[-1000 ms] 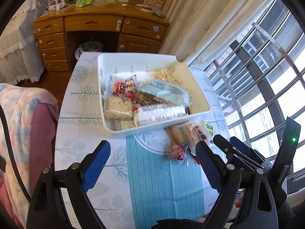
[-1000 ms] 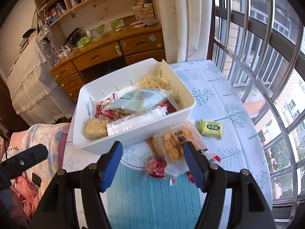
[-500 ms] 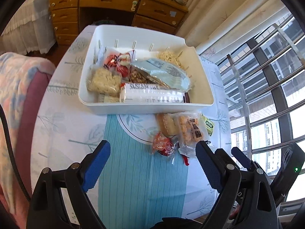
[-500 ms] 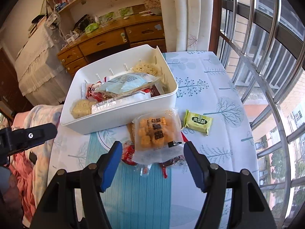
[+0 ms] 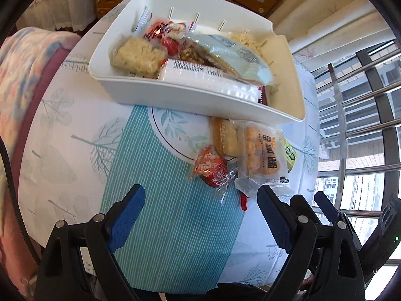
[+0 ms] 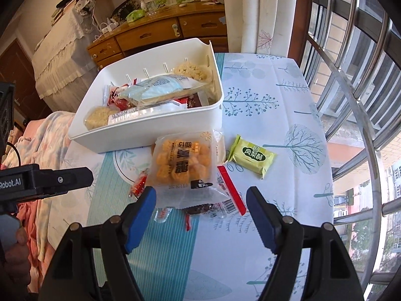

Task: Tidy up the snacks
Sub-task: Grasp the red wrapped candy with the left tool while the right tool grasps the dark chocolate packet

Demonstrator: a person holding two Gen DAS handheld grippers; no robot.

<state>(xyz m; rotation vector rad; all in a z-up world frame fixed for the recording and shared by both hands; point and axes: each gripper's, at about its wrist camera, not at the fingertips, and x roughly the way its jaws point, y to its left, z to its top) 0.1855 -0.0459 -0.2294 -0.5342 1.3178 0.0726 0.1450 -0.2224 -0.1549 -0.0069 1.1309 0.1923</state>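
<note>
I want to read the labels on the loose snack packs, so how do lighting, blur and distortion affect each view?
Left wrist view: daylight from the window side, strong fisheye bending, the white bin edge slightly soft, orange snack bag print readable. Right wrist view: bright and fairly sharp, the green pack lettering clear, window bars curved by distortion.

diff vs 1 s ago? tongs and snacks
Both tongs have dropped toward the loose snacks in front of the white bin, tilting further down. The right tongs have just been opening, now straddling the near edge of the yellow puff packet without pressing it. The left tongs stay open and empty. Snacks and bin unmoved; nothing grasped.
</note>
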